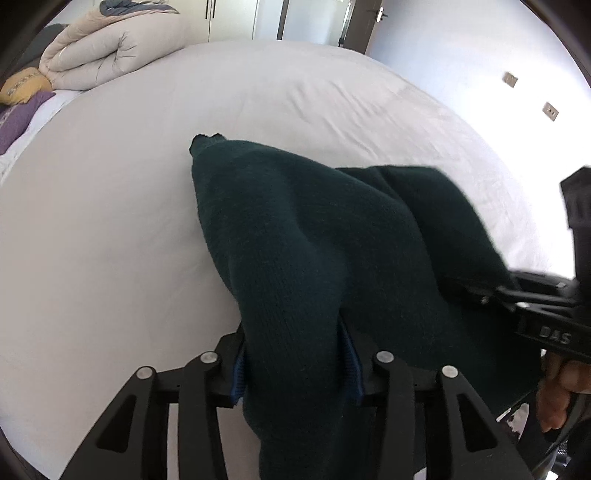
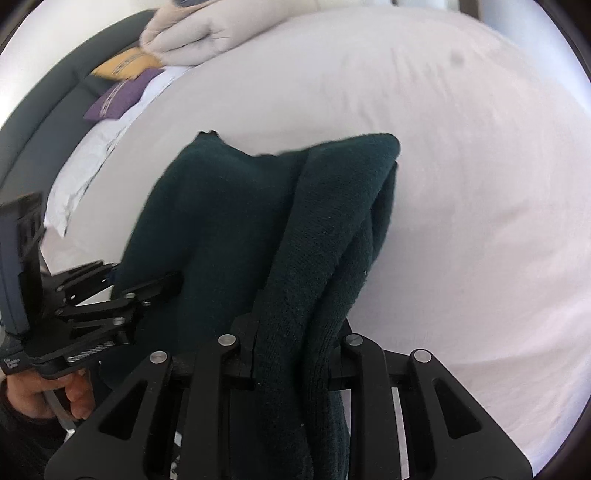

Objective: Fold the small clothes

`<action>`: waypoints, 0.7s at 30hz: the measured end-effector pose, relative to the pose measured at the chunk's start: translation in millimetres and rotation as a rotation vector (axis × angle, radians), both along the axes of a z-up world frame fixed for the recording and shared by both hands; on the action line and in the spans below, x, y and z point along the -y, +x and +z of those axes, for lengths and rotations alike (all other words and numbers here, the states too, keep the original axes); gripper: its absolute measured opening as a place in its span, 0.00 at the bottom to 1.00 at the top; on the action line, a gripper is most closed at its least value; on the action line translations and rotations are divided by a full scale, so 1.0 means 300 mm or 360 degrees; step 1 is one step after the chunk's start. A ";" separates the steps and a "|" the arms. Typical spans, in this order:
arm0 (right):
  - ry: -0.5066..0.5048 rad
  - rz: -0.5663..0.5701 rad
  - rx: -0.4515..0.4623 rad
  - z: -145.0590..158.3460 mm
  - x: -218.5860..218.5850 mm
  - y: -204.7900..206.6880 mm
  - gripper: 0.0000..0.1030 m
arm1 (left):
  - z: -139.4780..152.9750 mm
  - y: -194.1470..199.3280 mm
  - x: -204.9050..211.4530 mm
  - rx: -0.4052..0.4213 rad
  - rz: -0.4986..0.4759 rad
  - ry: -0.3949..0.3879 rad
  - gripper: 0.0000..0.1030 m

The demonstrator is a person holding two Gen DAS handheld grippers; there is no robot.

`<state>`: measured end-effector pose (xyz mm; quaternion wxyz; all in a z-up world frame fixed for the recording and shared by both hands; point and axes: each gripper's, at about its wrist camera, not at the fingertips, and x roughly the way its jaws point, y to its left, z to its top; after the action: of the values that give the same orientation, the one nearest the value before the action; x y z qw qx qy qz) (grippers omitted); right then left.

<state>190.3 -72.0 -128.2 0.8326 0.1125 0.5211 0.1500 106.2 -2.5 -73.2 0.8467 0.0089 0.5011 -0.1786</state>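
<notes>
A dark green knitted garment (image 1: pixel 295 229) hangs between both grippers above the white bed (image 1: pixel 110 221). My left gripper (image 1: pixel 295 365) is shut on one bunched edge of it; the cloth drapes over the blue-padded fingers (image 1: pixel 240 373). My right gripper (image 2: pixel 295 354) is shut on another folded edge of the same garment (image 2: pixel 258 206). The right gripper also shows in the left wrist view (image 1: pixel 480 291), at the right, and the left gripper shows in the right wrist view (image 2: pixel 147 280), at the left. The fingertips are hidden by cloth.
A folded beige duvet (image 1: pixel 110 48) lies at the far left corner of the bed, with a yellow cushion (image 1: pixel 26 88) and a purple cushion (image 1: pixel 18 118) beside it. A dark headboard (image 2: pixel 48 96) runs along the left. Wardrobe doors (image 1: pixel 229 18) stand beyond the bed.
</notes>
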 end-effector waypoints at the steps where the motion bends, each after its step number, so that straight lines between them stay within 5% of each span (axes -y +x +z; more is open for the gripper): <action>1: 0.0043 -0.0023 -0.0018 -0.037 0.006 -0.006 0.23 | -0.002 0.005 0.004 0.0005 -0.0006 0.0003 0.48; 8: 0.0319 -0.0102 -0.0048 -0.165 0.152 -0.032 0.29 | -0.046 -0.019 -0.087 -0.0009 0.0088 -0.0121 0.71; 12: 0.0525 -0.0153 -0.0079 -0.207 0.207 -0.010 0.39 | -0.044 -0.002 -0.127 -0.0030 0.0121 -0.0217 0.70; 21: 0.0391 -0.0417 0.0101 -0.037 0.377 -0.111 0.45 | 0.117 -0.069 -0.167 0.0230 0.0229 -0.0174 0.68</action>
<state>157.0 -185.2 -139.3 0.8411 0.2754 0.4533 0.1063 85.4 47.7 -38.2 0.8905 -0.0605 0.4277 -0.1431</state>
